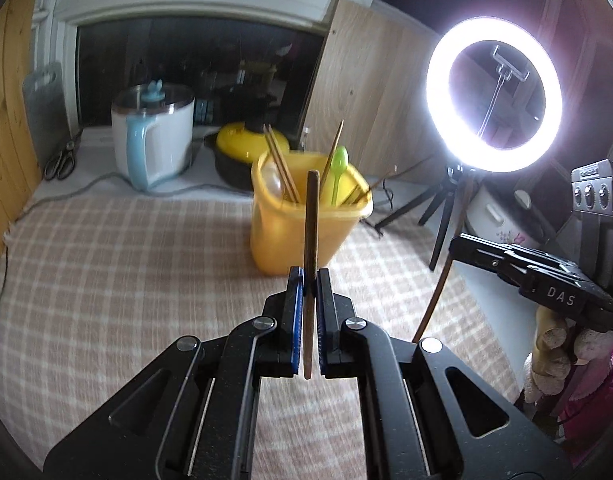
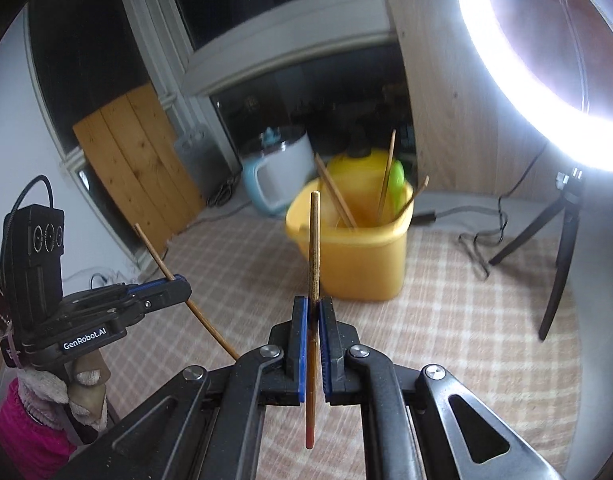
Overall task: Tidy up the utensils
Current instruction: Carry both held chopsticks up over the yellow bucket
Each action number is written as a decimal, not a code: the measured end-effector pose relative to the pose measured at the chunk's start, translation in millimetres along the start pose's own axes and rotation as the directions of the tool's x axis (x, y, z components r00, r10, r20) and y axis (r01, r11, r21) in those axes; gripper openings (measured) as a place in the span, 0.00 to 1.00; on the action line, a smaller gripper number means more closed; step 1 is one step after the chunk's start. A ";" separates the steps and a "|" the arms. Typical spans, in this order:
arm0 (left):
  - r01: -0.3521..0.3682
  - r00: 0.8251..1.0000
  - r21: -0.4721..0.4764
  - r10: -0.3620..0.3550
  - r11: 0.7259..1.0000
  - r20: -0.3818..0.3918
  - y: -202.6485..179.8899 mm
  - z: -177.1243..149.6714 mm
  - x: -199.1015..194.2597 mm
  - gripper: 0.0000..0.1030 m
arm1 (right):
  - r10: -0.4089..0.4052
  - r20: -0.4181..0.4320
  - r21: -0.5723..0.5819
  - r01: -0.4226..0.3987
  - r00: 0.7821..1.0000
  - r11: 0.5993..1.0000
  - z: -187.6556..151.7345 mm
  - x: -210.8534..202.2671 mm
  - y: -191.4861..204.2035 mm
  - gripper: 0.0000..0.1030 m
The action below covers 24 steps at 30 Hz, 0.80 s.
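1. Two chopsticks are in hand, one per gripper, and we hold both above the checked tablecloth (image 1: 106,280) facing the yellow container (image 1: 302,224) at the centre of each frame.
2. Our left gripper (image 1: 309,280) has its blue pads pressed together on the left chopstick (image 1: 311,220), which stands nearly upright in the middle of the left wrist view. In the lower left of the right wrist view the same stick slants, pinched near its middle.
3. Our right gripper (image 2: 313,312) likewise pinches the right chopstick (image 2: 313,248), with a long stretch above the pads and a reddish end below. Holding each stick close to upright should, we judge, let it drop tip-first into the container's open mouth.
4. The container already holds several chopsticks and a green spoon (image 1: 339,168), all leaning against its rim, so we take it as the sorting place.
5. Behind it, toward the upper left, sit a white kettle (image 1: 154,140) and a yellow-lidded pot (image 1: 242,148); a ring light (image 1: 494,92) glares at the upper right.
6. We judge the step in hand as carrying both sticks toward the container; neither is over its rim yet.
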<state>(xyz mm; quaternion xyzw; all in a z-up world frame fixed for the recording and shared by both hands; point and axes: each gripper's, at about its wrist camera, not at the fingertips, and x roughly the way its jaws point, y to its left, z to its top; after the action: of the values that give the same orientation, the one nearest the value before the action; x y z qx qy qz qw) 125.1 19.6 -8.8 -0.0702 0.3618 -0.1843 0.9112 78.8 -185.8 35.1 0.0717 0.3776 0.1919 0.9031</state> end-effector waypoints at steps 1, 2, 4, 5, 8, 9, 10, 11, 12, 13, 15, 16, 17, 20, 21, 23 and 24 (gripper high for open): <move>0.000 1.000 0.003 -0.001 1.000 0.010 -0.8 4.3 -0.7 0.04 | -0.005 0.013 -0.006 0.005 1.000 1.000 4.5 -2.5 0.4 0.03; 0.001 1.000 0.007 -0.001 1.000 0.023 -1.4 10.4 -1.6 0.04 | -0.012 0.027 -0.012 0.012 1.000 1.000 9.3 -5.4 1.3 0.03; 0.000 0.999 0.015 0.000 1.000 0.048 -2.1 20.9 -2.9 0.04 | -0.022 0.059 -0.023 0.023 0.998 0.999 20.5 -11.1 2.5 0.03; 0.000 0.998 0.022 -0.001 1.000 0.062 -2.7 27.1 -4.1 0.04 | -0.026 0.073 -0.026 0.028 0.997 0.999 25.1 -13.4 3.0 0.03; -0.002 0.995 0.040 -0.002 0.999 0.098 -3.9 45.4 -6.7 0.04 | -0.046 0.122 -0.043 0.051 0.991 0.998 40.2 -21.1 7.5 0.03; -0.002 0.994 0.046 -0.003 0.999 0.112 -4.2 52.6 -7.0 0.04 | -0.051 0.136 -0.049 0.058 0.989 0.997 44.2 -22.5 8.6 0.03; -0.001 0.992 0.050 -0.005 0.999 0.122 -4.6 58.2 -7.5 0.03 | -0.056 0.150 -0.052 0.064 0.987 0.997 48.7 -23.9 9.6 0.03; -0.002 0.991 0.054 -0.006 0.999 0.133 -5.0 64.4 -7.6 0.03 | -0.059 0.162 -0.053 0.068 0.985 0.996 53.3 -24.6 10.5 0.03; 0.001 0.989 0.059 -0.009 0.998 0.146 -5.6 71.6 -7.6 0.03 | -0.060 0.175 -0.052 0.070 0.983 0.996 57.7 -25.3 11.4 0.03; 0.003 0.988 0.064 -0.013 0.998 0.155 -5.6 77.3 -7.2 0.03 | -0.060 0.186 -0.052 0.071 0.981 0.996 61.2 -25.7 12.0 0.03; 0.005 0.984 0.073 -0.018 0.997 0.175 -6.4 90.7 -5.0 0.03 | -0.065 0.209 -0.052 0.077 0.976 0.996 68.5 -25.3 14.3 0.03; 0.010 0.983 0.075 -0.023 0.997 0.180 -6.6 95.3 -3.8 0.03 | -0.067 0.220 -0.052 0.080 0.973 0.995 71.1 -25.4 15.1 0.03; 0.017 0.982 0.078 -0.031 0.997 0.184 -6.6 101.9 -1.2 0.03 | -0.071 0.233 -0.052 0.085 0.970 0.995 75.2 -25.0 16.5 0.03; 0.013 0.979 0.081 -0.029 0.997 0.204 -5.2 119.5 8.9 0.03 | -0.080 0.259 -0.053 0.097 0.963 0.994 82.7 -23.7 20.1 0.03; 0.014 0.978 0.083 -0.031 0.996 0.207 -4.8 124.6 13.4 0.03 | -0.085 0.267 -0.056 0.103 0.960 0.993 86.2 -21.8 21.8 0.03; 0.029 0.978 0.076 -0.044 0.997 0.206 -0.8 135.1 24.7 0.03 | -0.092 0.279 -0.058 0.113 0.956 0.992 90.5 -18.9 24.4 0.03; 0.040 0.977 0.071 -0.054 0.997 0.206 1.8 141.0 31.1 0.03 | -0.099 0.286 -0.058 0.120 0.953 0.991 93.4 -16.5 25.4 0.03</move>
<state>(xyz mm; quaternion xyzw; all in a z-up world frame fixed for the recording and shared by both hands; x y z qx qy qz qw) 243.0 8.5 73.7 -0.0671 0.2567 -0.2096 0.9411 127.0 -167.8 118.6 0.0434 0.2409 0.1435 0.9589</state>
